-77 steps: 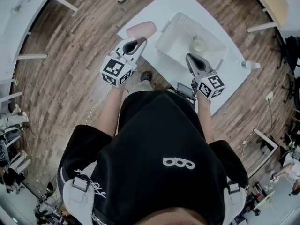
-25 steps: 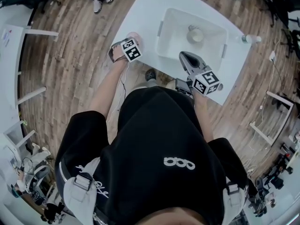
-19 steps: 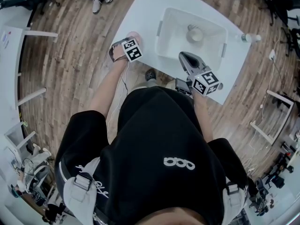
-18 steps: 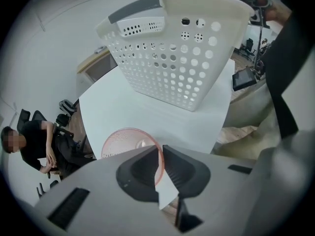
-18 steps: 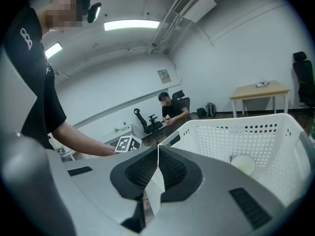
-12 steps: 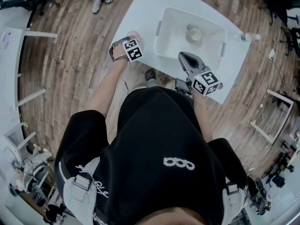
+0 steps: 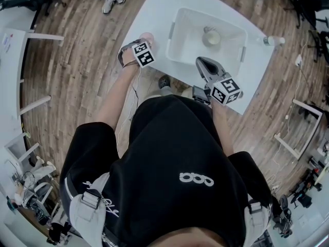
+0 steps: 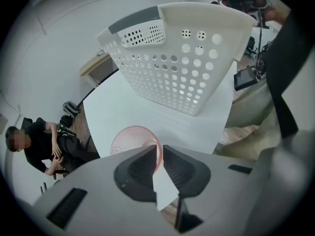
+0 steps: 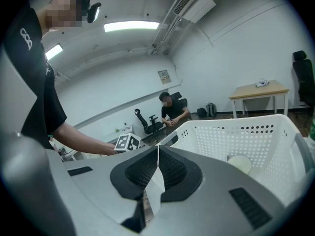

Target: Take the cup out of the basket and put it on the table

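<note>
A white perforated basket (image 7: 177, 40) stands on the white table (image 7: 154, 9). A pale cup (image 7: 211, 36) sits inside it, also seen through the right gripper view as the cup (image 9: 239, 163) in the basket (image 9: 275, 146). My left gripper (image 7: 143, 41) is shut on the rim of a pink cup (image 7: 147, 36) at the table's near left corner. In the left gripper view the pink cup (image 8: 130, 140) shows just beyond my left gripper (image 8: 158, 149). My right gripper (image 7: 201, 60) hovers at the basket's near wall. The right gripper (image 9: 157, 149) is shut and empty.
A small clear bottle (image 7: 270, 40) lies at the table's right edge. A dark tablet-like device (image 7: 200, 94) sits by the table's near edge. The basket (image 8: 187, 58) rises close on the left gripper's right. A seated person (image 8: 39, 146) is in the background.
Since three seconds ago my left gripper has sunk to the table's corner with the pink cup. Over the last second neither gripper has moved noticeably.
</note>
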`<state>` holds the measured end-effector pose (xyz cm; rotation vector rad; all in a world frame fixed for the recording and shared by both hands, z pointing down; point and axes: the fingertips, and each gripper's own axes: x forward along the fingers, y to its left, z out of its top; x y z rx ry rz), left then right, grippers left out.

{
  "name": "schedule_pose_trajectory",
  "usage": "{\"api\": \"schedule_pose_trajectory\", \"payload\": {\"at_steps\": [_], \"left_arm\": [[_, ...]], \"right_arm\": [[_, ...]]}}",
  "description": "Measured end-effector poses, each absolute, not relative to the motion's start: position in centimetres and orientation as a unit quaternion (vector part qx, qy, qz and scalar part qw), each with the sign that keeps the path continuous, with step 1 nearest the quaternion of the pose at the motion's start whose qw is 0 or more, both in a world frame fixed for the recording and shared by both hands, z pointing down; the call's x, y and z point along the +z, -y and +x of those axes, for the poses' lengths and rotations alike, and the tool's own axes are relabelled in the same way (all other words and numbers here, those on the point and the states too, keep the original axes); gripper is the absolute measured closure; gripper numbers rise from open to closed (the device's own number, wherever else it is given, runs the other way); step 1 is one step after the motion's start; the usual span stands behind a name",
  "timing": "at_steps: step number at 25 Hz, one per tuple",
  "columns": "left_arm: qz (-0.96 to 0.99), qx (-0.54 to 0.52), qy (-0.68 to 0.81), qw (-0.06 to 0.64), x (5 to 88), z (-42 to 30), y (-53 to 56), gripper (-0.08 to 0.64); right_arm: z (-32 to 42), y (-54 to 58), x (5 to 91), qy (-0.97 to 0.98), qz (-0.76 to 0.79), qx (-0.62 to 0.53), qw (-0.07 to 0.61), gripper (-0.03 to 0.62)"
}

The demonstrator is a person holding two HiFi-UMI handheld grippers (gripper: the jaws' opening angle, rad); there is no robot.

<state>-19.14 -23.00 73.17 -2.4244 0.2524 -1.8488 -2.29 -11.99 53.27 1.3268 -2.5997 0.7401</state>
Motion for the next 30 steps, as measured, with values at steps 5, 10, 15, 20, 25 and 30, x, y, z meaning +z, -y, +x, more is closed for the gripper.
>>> {"api": "schedule_pose_trajectory", "payload": {"at_steps": [5,10,15,20,25,30], "left_arm": [[-0.8,-0.589,-0.106,0.038,70.9,-18.9,22.7,0.529],[-0.847,-0.492,-0.2,-0.009,63.4,-18.3,22.1,0.529],[-0.888,-0.339,-0.286,-0.123,56.3,-17.5,20.7,0.534],[-0.908,-0.236,-0.315,-0.145,51.2,-14.8,19.0,0.551],[-0.932,-0.141,-0.299,-0.146,47.4,-11.2,16.7,0.552],[-0.945,-0.103,-0.282,-0.132,45.2,-7.1,14.7,0.552]], "right_arm": [[-1.7,12.1,52.9,0.866,0.433,0.242,0.064,0.566],[-0.3,11.7,52.1,0.873,0.422,0.235,0.062,0.566],[0.6,11.6,51.5,0.882,0.408,0.226,0.061,0.566],[1.7,11.2,50.0,0.892,0.396,0.211,0.051,0.566],[3.0,10.4,48.8,0.898,0.391,0.197,0.046,0.566],[5.9,9.0,48.2,0.895,0.4,0.194,0.041,0.566]]}}
